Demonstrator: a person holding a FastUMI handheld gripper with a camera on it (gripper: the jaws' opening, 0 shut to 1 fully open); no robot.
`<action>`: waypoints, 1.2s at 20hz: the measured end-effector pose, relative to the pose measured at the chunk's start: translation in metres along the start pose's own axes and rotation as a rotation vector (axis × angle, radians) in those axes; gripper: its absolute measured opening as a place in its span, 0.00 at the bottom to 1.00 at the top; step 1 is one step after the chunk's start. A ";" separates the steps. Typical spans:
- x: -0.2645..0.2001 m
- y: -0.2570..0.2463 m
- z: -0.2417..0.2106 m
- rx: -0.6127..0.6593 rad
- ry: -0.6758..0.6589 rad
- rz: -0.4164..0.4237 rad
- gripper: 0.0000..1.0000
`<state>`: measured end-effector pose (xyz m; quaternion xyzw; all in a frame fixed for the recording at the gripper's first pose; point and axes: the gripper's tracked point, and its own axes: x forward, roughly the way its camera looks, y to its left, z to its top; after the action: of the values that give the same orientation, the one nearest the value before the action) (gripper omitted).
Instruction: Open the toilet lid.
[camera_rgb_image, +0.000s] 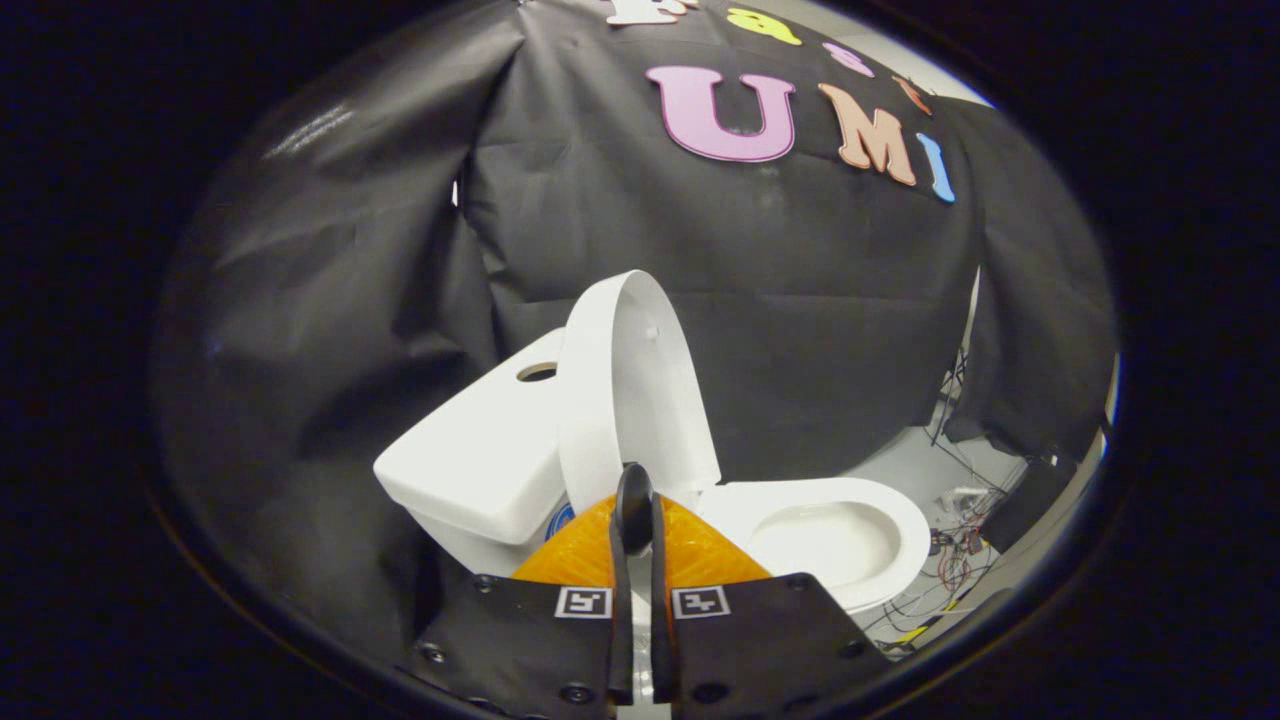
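Note:
A white toilet stands just ahead of my fingers. Its lid (630, 380) is raised, standing nearly upright and close to the tank (470, 470). The seat and open bowl (840, 540) lie exposed to the right of the fingers. My gripper (636, 500) is shut, its black fingertips pressed together with nothing between them, in front of the lid's lower edge near the hinge. I cannot tell whether the tips touch the lid. Orange parts (580, 555) flank the fingers behind the tips.
The tank top has a round hole (537, 372). Loose cables (955, 565) and a black box (1030, 500) lie on the pale floor to the right of the bowl. Black cloth hangs close behind and to the left of the toilet.

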<state>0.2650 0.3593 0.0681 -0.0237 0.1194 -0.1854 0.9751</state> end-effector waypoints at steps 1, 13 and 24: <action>0.000 0.001 0.001 -0.007 0.002 0.010 0.08; -0.006 0.014 0.001 0.024 -0.052 0.154 0.44; -0.044 -0.011 0.001 -0.051 -0.100 0.166 0.93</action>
<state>0.2215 0.3656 0.0801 -0.0476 0.0767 -0.0992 0.9910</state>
